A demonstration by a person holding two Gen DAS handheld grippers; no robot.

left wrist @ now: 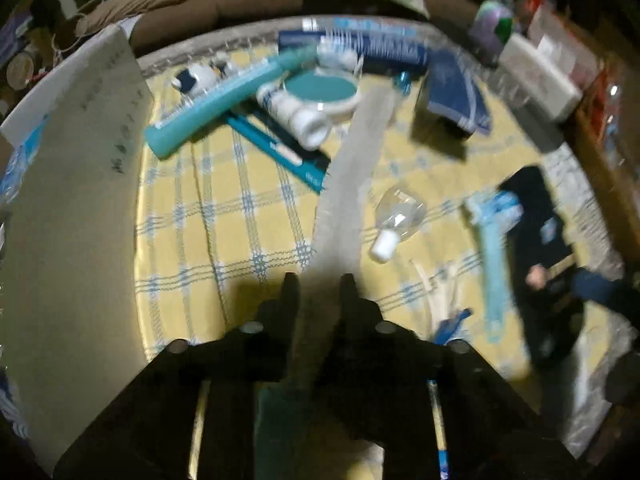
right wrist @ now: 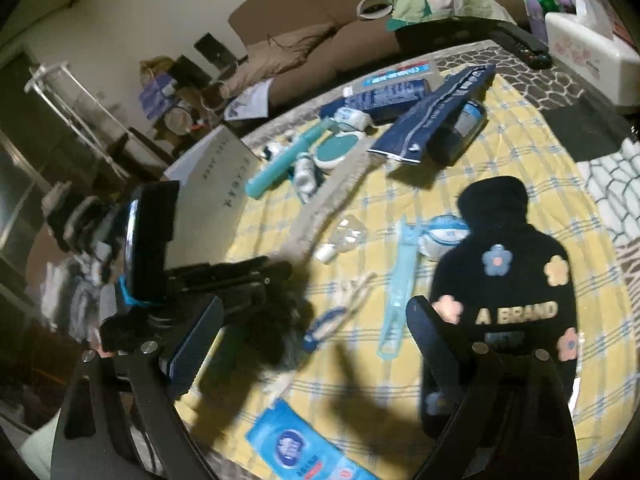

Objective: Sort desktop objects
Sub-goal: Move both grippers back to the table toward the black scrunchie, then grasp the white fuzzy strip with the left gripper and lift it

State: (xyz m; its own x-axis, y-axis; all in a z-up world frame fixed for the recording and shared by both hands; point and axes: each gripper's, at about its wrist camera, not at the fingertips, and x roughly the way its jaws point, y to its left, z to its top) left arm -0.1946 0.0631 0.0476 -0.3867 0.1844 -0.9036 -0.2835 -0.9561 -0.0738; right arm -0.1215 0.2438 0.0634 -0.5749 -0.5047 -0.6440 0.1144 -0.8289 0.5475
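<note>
A long grey strip (left wrist: pixel 352 160) lies across the yellow checked cloth (left wrist: pixel 240 220). In the left wrist view its near end runs between the black fingers of my left gripper (left wrist: pixel 319 286), which is shut on it. In the right wrist view the same strip (right wrist: pixel 324 204) leads down into the left gripper (right wrist: pixel 286 272). My right gripper (right wrist: pixel 316 308) stands wide open above the cloth with nothing between its fingers. Just beyond its right finger (right wrist: pixel 430 332) lies a black flowered sock (right wrist: pixel 512 264).
A tall white box (left wrist: pixel 72 184) stands at the left. At the back are a teal tube (left wrist: pixel 224 108), a round teal case (left wrist: pixel 320 88) and navy boxes (left wrist: pixel 456 92). A clear bottle (left wrist: pixel 396 220), a light blue holder (right wrist: pixel 400 288) and a blue wipes pack (right wrist: pixel 296 444) lie nearer.
</note>
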